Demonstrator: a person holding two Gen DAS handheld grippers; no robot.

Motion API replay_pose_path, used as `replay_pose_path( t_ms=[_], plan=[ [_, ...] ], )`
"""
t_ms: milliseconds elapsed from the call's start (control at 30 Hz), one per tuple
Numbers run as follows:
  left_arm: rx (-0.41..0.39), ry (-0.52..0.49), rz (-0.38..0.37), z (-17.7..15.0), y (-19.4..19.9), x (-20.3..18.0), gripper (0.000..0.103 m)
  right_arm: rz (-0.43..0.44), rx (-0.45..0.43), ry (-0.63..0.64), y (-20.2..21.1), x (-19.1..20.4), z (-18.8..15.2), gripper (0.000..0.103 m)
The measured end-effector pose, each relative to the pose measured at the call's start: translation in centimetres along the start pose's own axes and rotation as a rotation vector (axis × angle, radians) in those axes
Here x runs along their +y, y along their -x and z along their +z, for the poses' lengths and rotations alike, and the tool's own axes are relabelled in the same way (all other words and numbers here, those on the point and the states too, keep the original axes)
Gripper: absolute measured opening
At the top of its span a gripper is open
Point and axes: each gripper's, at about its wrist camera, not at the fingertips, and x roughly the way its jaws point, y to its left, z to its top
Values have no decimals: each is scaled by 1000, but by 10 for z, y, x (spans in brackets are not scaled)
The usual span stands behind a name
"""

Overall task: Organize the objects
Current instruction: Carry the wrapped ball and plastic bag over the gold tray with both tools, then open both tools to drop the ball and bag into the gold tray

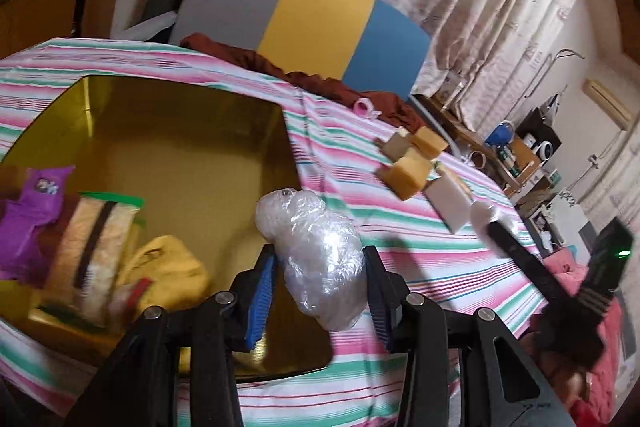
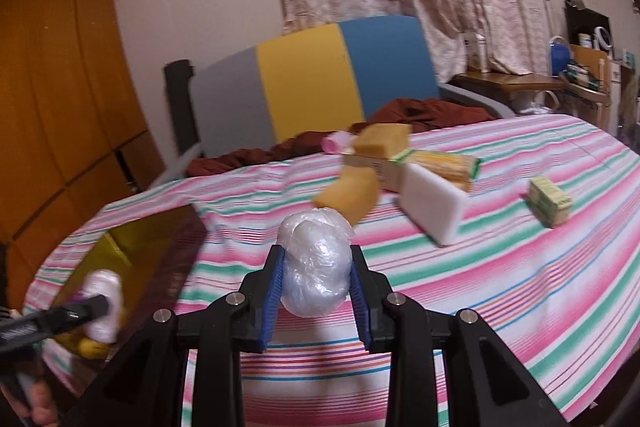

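Gold tin (image 1: 180, 131) on the striped sheet is the landmark: it already holds a purple pack (image 1: 32, 215) and yellow cloth (image 1: 168, 267). Just over its right edge the left gripper (image 1: 320, 279) squeezes a crinkly plastic-wrap wad (image 1: 316, 255); further right, the right gripper (image 2: 316, 287) clamps another wad (image 2: 316, 267). Spongy blocks (image 2: 352, 195) and a white foam brick (image 2: 432, 203) right of the tin look unsorted, so I'd guess halfway.
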Motion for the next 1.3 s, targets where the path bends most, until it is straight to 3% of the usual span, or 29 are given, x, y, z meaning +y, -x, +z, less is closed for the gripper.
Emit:
replay_pose_path(
  t_ms=[200, 267, 400, 500, 733, 900, 1033, 1300],
  plan=[
    [52, 5, 33, -7, 0, 14, 45, 93, 10, 26, 9, 32, 2, 31],
    [59, 19, 38, -7, 3, 19, 49, 114, 3, 44, 13, 43, 3, 31],
    [45, 25, 36, -7, 11, 18, 68, 150, -2, 70, 16, 59, 4, 31],
    [41, 31, 28, -7, 17, 19, 72, 173, 12, 76, 15, 67, 3, 31],
    [-60, 58, 30, 6, 50, 26, 94, 258, 104, 99, 3, 89, -5, 31],
    [-148, 69, 48, 18, 71, 38, 96, 318, 170, 105, -8, 108, -11, 31],
    [-215, 112, 113, 20, 83, 53, 101, 374, 229, 133, -18, 135, -15, 31],
    [-267, 197, 206, 21, 93, 75, 103, 342, 282, 204, -43, 178, -21, 32]
  ],
)
